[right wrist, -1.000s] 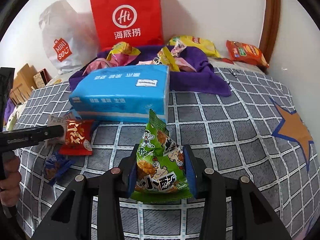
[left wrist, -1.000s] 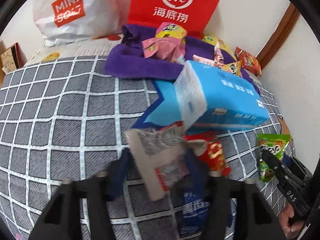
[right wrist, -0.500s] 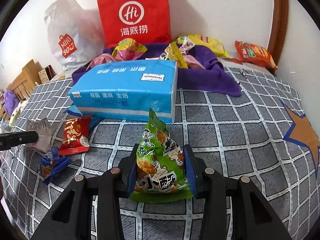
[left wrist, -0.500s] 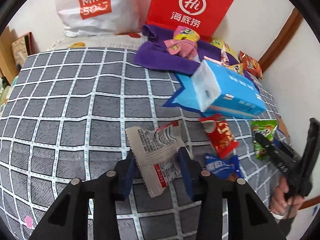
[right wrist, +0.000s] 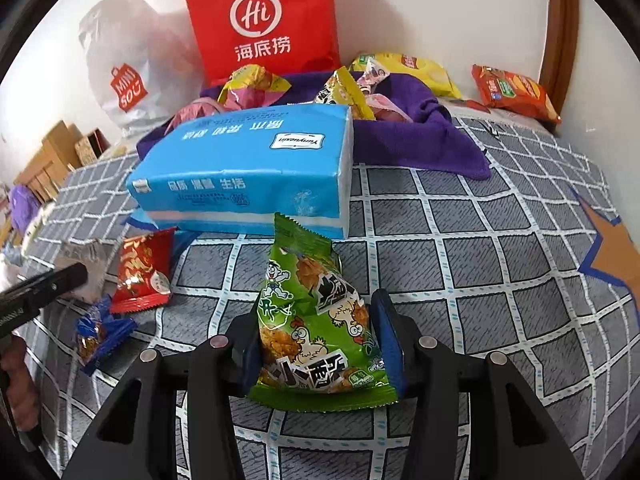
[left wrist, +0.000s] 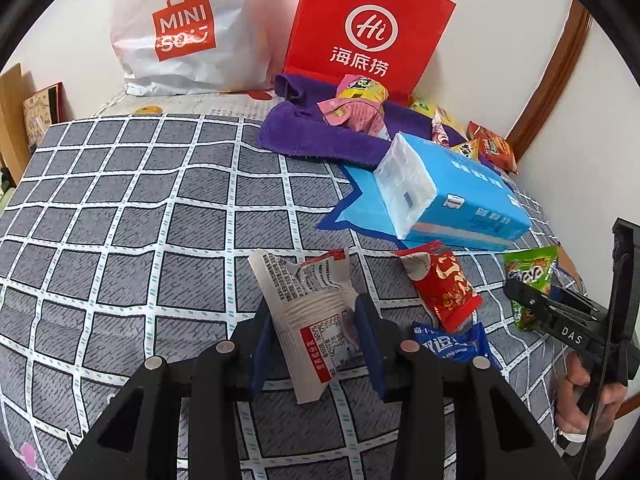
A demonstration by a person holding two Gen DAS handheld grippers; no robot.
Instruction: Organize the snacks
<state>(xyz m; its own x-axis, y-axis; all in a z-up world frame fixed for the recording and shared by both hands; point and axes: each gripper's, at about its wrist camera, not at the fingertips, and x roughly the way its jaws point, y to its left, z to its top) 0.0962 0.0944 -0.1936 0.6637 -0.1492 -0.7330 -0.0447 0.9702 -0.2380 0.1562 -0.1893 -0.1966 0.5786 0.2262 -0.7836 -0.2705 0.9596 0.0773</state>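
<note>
My left gripper point(left wrist: 316, 312) is closing on a crumpled white snack packet point(left wrist: 308, 300) and holds it just above the grey checked bedsheet point(left wrist: 120, 220). To its right lie a red packet point(left wrist: 440, 292) and a blue packet point(left wrist: 452, 344). In the right wrist view my right gripper point(right wrist: 318, 312) is opening around a green snack packet point(right wrist: 316, 320). The green packet still stands between the fingers, but the right pad has come off it. The left gripper's tip point(right wrist: 76, 276) shows at the left edge there.
A blue tissue pack point(right wrist: 248, 168) lies just beyond the green packet. Behind it a purple towel point(right wrist: 420, 136) carries several snack packets. A red paper bag point(left wrist: 368, 28) and a white shopping bag point(left wrist: 184, 28) stand against the wall. An orange packet point(right wrist: 512, 88) lies far right.
My left gripper has drawn back and left from the tissue pack, carrying the white packet. The right gripper stayed in place and its jaws have widened around the green packet.
</note>
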